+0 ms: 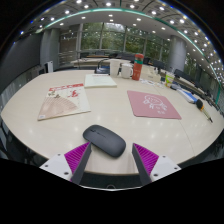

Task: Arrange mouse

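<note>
Two purple pads (76,155) show at the bottom, one on each finger of the claw (111,158). That claw is spread wide and holds nothing. Just ahead of it, between the finger tips, lies the dark mouse (104,140) on the pale bench (110,115). Its long side runs across, from one finger toward the other. Beyond the mouse, off to the right, sits a pink mat (153,104). Off to the left lies a paper sheet (63,102). I think the claw must go forward a little to grab it.
</note>
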`<action>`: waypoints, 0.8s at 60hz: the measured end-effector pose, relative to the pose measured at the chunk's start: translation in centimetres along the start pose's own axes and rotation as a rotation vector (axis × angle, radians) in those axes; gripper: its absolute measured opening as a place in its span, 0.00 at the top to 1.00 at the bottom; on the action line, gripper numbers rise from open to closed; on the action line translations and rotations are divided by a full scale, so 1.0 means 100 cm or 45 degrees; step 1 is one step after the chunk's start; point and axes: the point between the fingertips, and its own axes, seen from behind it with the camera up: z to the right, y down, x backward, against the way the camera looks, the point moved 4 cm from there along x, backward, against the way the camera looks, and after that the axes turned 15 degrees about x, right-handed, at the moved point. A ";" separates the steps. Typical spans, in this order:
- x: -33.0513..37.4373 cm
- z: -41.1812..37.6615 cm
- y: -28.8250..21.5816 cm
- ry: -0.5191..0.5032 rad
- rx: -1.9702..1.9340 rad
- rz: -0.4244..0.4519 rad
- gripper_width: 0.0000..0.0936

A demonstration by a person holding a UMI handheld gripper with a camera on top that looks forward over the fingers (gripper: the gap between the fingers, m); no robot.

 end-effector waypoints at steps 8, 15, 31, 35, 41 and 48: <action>-0.021 0.002 -0.019 0.004 -0.005 0.008 0.11; -0.037 0.005 -0.032 0.009 0.017 0.010 0.12; -0.064 0.002 -0.051 -0.057 0.006 0.024 0.50; -0.066 0.001 -0.054 -0.057 0.018 0.026 0.52; -0.070 -0.001 -0.058 -0.083 0.051 0.021 0.58; -0.071 -0.002 -0.064 -0.122 0.060 0.013 0.65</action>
